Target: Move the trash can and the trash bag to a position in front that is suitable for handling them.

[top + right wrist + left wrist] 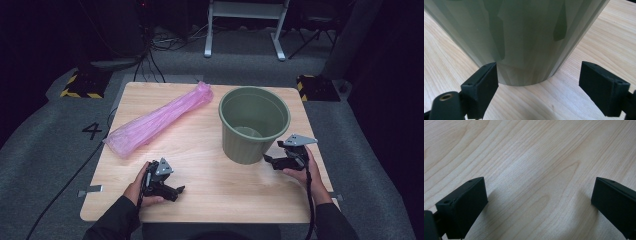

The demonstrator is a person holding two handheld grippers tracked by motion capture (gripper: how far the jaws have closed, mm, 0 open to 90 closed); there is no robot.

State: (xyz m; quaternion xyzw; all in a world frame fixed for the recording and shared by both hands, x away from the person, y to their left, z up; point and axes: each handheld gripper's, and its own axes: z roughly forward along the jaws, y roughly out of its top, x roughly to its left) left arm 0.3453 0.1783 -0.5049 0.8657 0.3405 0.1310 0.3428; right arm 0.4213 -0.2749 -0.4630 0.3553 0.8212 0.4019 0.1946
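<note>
While the bin (254,123) stood upright beside the pink bag (159,118), the right gripper (270,161) faced its base, jaws spread and empty, seemingly to steady it; the left gripper (179,190) rested nearer the person, likewise spread.

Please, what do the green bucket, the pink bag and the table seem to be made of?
Green bucket: probably plastic, matt, with moulded vertical ribs on its wall.
Pink bag: thin plastic film, half see-through and crinkled, with a slight shine.
Table: light wood, or a wood-look top; clear grain lines and a smooth, faintly glossy surface. Solid wood or veneer cannot be told.
</note>
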